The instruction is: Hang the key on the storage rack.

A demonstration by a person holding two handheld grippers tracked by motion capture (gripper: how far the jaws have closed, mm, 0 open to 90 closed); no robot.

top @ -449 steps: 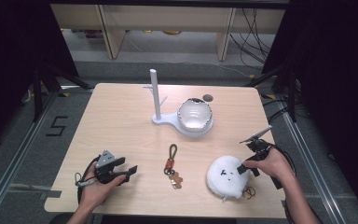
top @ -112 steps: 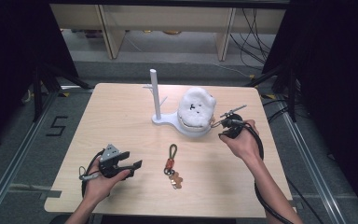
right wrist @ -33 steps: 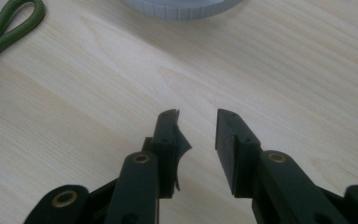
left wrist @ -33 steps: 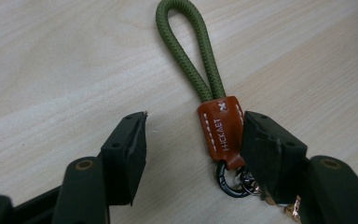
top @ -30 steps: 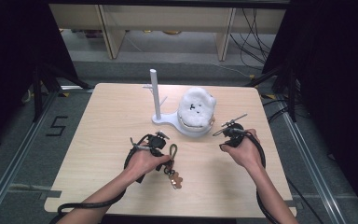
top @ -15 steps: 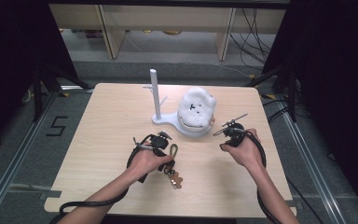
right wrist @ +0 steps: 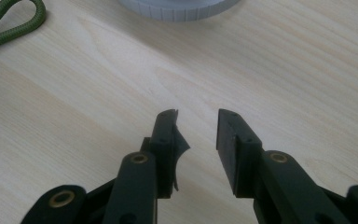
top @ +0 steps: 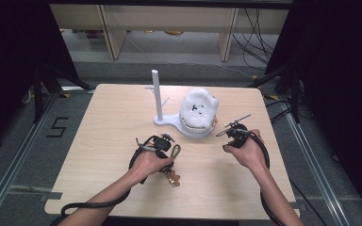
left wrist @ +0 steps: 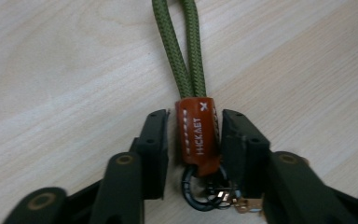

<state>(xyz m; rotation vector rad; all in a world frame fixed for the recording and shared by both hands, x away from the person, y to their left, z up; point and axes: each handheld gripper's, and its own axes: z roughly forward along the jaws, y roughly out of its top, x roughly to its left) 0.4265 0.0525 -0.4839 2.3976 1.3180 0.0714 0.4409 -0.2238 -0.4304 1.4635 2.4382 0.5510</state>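
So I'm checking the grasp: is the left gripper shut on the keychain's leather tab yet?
Not quite: the left gripper straddles the brown leather tab, with slim gaps visible on both sides.

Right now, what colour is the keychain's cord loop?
Olive green braided cord loop, clearest in the left gripper view.

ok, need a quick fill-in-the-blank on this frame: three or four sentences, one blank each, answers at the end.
1. The left gripper has its jaws on either side of the keychain's ____ leather tab.
2. The cord loop running out of that tab is ____ in colour.
3. The right gripper holds ____ between its jaws.
4. The white plush sits on the base of the white ____.

Answers: brown; green; nothing; stand
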